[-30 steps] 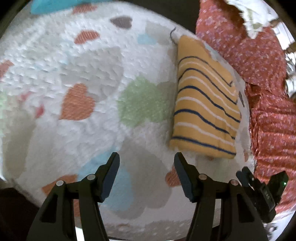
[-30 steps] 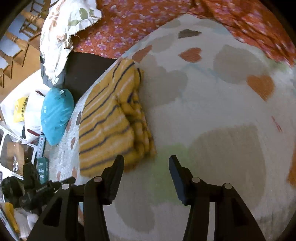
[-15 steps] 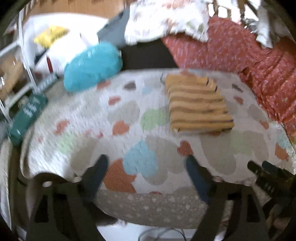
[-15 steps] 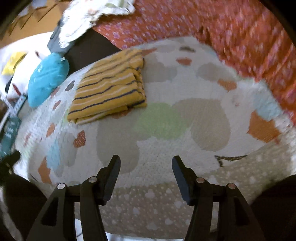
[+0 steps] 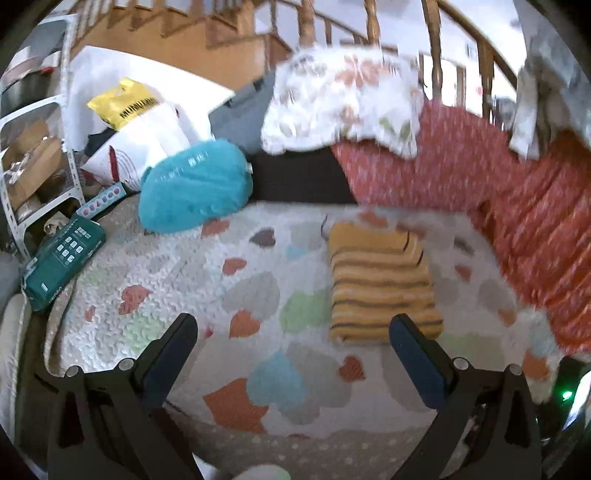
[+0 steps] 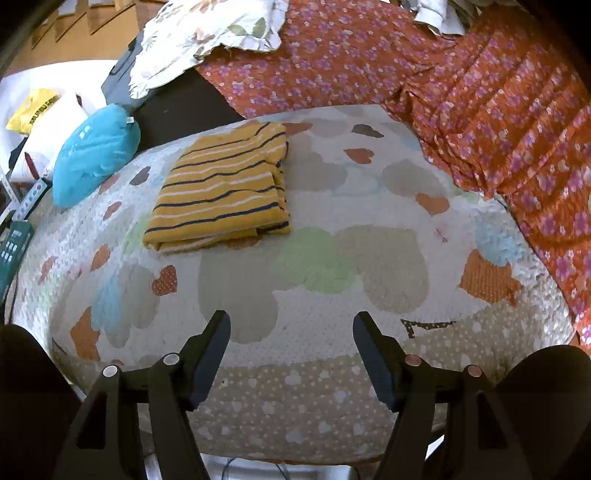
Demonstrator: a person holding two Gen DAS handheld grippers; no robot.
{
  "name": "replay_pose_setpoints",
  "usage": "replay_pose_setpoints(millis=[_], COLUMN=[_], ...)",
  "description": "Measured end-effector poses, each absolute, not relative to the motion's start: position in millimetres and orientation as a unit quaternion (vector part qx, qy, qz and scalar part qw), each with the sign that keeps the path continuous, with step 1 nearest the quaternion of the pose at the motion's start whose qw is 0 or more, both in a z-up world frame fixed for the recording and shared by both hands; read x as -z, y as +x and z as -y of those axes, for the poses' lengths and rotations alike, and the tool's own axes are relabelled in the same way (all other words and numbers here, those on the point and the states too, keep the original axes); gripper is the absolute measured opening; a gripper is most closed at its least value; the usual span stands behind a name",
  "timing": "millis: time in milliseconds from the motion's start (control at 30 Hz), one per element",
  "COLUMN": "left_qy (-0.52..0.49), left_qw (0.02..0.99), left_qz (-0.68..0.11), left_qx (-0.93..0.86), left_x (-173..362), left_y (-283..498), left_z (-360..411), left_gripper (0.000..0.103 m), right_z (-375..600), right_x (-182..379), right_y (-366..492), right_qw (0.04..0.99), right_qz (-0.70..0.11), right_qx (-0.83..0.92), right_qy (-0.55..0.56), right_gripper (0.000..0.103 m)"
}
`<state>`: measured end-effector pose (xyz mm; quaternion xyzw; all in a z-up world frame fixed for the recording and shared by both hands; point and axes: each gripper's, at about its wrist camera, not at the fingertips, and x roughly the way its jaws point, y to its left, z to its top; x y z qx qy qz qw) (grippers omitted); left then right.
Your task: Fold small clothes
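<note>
Shirt [image 6: 221, 192]: striped yellow, folded into a flat rectangle, lying on the quilt [image 6: 332, 266] toward its far side, near the teal cushion [image 6: 94, 155]; probably left there as a finished fold.
Left gripper [image 5: 293, 341]: released, jaws just opened wide, nothing between them; held above the quilt's near edge, well apart from the shirt, likely backed off after letting go.
Right gripper [image 6: 291, 341]: released too, jaws just opened further, empty; also above the near edge, apart from the shirt.
Red cloth [image 6: 480, 92]: flowered, bunched along the quilt's far and right side, seemingly pushed aside to leave folding room.
Floral cloth [image 6: 207, 33]: draped behind, clear of the work area.
Green box [image 5: 62, 264]: off the quilt's left edge, out of the way.
Count: one folded shirt, one quilt, one cushion, two grippers, one red cloth, one green box.
Progress: this garment looks done; no other small garment clearly laid out.
</note>
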<state>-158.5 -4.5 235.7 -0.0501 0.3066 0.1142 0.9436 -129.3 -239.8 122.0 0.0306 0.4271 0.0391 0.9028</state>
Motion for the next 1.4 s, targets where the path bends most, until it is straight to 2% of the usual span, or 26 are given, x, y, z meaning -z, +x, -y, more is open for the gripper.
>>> replay_pose_setpoints(millis=[67,133,300,633,1400], left_qy=[-0.045,-0.031,-0.038,-0.038,-0.060], left_qw=[0.934,0.911,0.878,0.812,0.794], left_qz=[-0.336,-0.400,-0.468,-0.580,-0.602], left_qx=[-0.110,-0.092,-0.091,-0.062,-0.059], left_x=[-227.4,-209.8,-171.8,-87.4,-72.4], left_y=[-147.6,-125.5,-105.0,-100.9,-92.2], left_z=[4.6,6.3,5.6,19.3,9.8], left_gripper=[0.103,0.103,0.103,0.103,0.103], right_z=[238.1,235.0,236.4,206.6,203.1], right_x=[-116.6,-104.1,-85.8,-49.9,-39.3], right_y=[-128.0,-123.6,-103.4,-90.5,-83.7], right_qw=[0.904,0.898,0.876,0.852,0.854], right_qz=[-0.426,-0.439,-0.480,-0.521,-0.518], right_qx=[-0.035,-0.029,-0.023,-0.052,-0.047], right_qy=[0.021,0.006,0.038,-0.014,-0.029], right_gripper=[0.076,0.076,0.076,0.077,0.080])
